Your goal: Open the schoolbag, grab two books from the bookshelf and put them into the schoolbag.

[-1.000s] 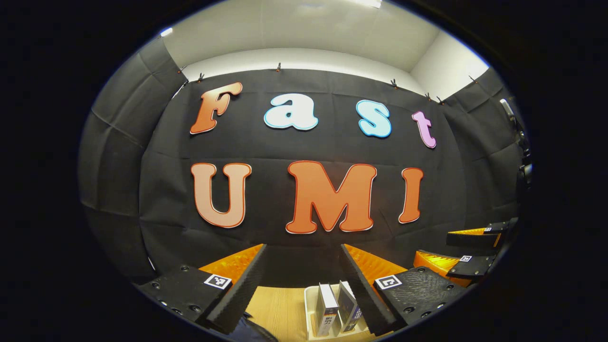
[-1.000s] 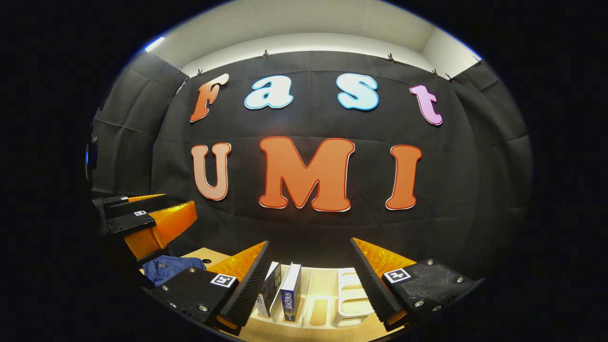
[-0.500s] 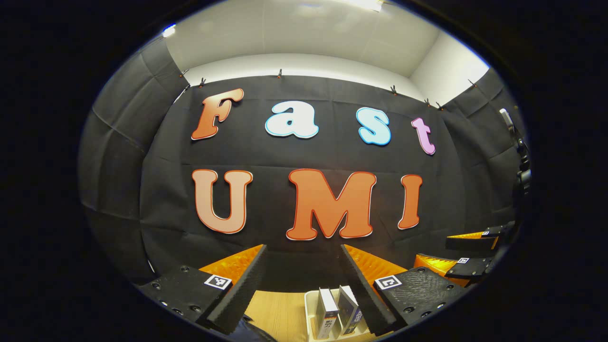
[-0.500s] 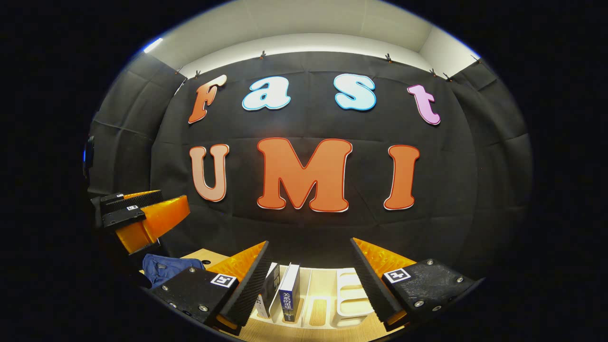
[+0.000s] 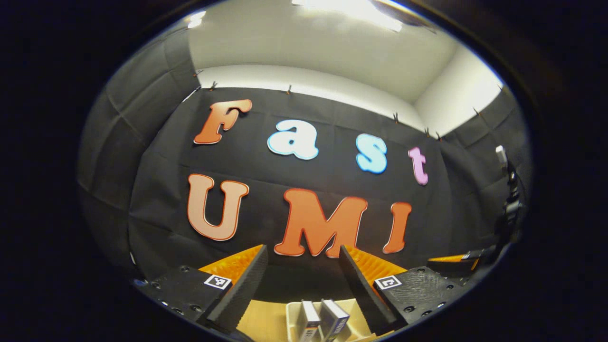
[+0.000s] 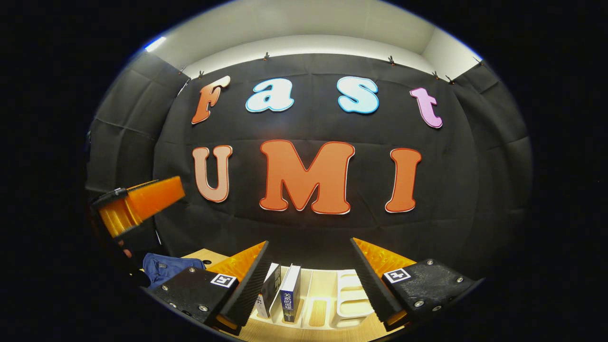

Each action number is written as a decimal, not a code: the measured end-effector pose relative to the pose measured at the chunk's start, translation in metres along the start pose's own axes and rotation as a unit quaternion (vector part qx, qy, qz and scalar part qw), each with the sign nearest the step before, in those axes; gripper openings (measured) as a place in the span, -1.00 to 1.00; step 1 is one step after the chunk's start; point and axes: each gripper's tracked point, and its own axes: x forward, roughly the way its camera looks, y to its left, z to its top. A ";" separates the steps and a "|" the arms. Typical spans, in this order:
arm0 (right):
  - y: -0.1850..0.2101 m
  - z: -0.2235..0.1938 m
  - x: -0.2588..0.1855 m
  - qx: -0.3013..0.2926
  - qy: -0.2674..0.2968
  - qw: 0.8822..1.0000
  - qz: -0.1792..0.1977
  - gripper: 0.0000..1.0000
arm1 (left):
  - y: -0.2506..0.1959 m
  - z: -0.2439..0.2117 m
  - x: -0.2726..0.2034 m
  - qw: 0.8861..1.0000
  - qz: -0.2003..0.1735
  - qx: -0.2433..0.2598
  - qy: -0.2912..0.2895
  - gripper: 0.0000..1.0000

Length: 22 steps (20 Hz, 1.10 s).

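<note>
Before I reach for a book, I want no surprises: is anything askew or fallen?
Slightly: in the right gripper view, one book leans in the white bookshelf beside an upright one. Nothing looks fallen or damaged.

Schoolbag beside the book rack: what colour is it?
Blue. The schoolbag shows best in the right gripper view, low on the left.

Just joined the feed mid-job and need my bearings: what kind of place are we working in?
Most likely a staged recording booth, not a real home. Black cloth clipped up as walls, a bare wooden table, and on it a white bookshelf with two books and a blue schoolbag.
</note>
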 end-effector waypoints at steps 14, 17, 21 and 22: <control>0.004 -0.005 -0.002 0.000 0.005 1.000 0.002 1.00 | 0.016 0.010 -0.002 0.995 0.038 0.086 -0.024 0.82; 0.005 -0.011 -0.001 0.001 0.010 1.000 0.002 0.92 | 0.028 -0.026 -0.002 0.992 0.042 0.112 0.034 0.87; 0.004 -0.018 0.000 0.001 0.016 1.000 0.001 0.93 | 0.053 -0.055 -0.016 0.986 0.043 0.128 0.093 0.87; 0.004 -0.020 0.001 0.002 0.020 1.000 0.002 0.93 | 0.057 -0.063 -0.019 0.986 0.046 0.121 0.107 0.88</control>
